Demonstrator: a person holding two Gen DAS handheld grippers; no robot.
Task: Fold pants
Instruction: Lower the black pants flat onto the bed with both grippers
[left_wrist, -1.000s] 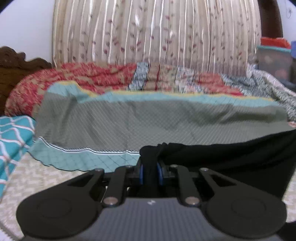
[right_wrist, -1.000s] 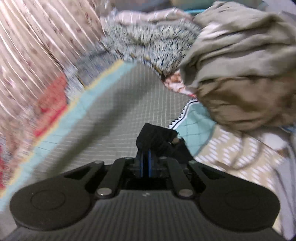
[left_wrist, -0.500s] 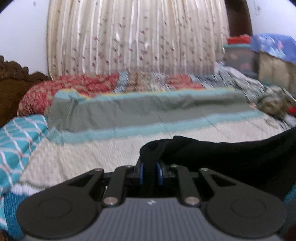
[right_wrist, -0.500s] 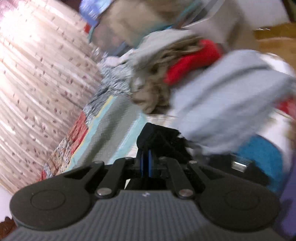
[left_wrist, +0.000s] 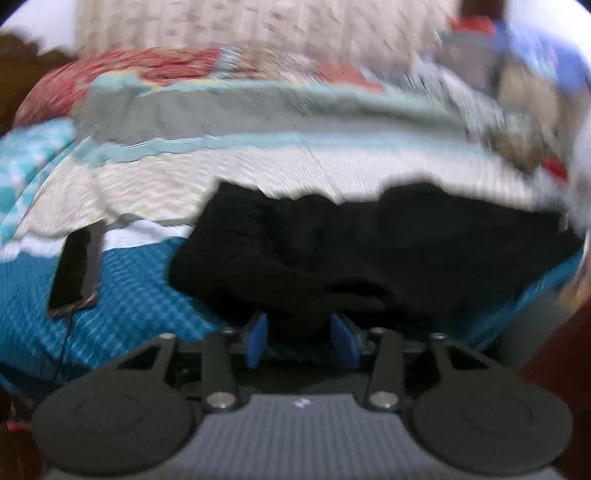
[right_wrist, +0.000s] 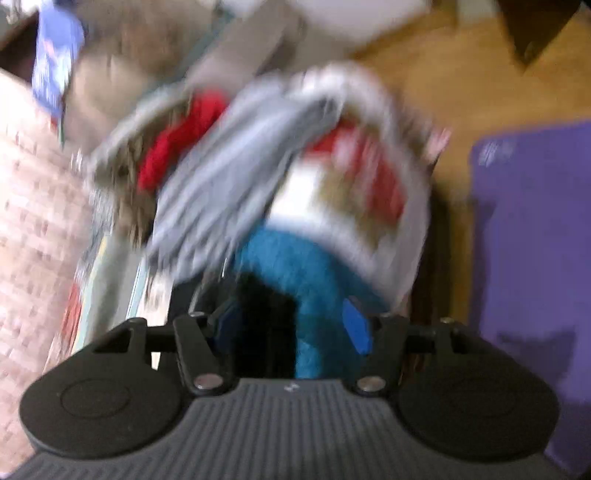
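The black pants (left_wrist: 369, 251) lie bunched in a wide heap on the blue and cream bedspread (left_wrist: 129, 302), just ahead of my left gripper (left_wrist: 301, 339). Its blue pads (left_wrist: 255, 338) stand apart and its jaws are opening, with a fold of black cloth lying loose between them. In the right wrist view my right gripper (right_wrist: 291, 328) is opening too, its pads (right_wrist: 356, 326) wide apart. A dark strip of the pants (right_wrist: 264, 321) sits between them, nearer the left pad, with blue bedspread (right_wrist: 317, 280) beside it. Both views are blurred.
A dark flat phone-like object (left_wrist: 75, 269) lies on the bedspread at the left. A pile of grey, red and white clothes (right_wrist: 258, 166) is heaped ahead of the right gripper. A purple mat (right_wrist: 532, 258) and wooden floor (right_wrist: 461, 81) lie to the right. Folded quilts (left_wrist: 221, 107) sit at the back.
Both grippers were shut on the black pants and have opened their jaws. The pants now lie on the bedspread near the front edge. Both hands dropped lower and the right one rolled.
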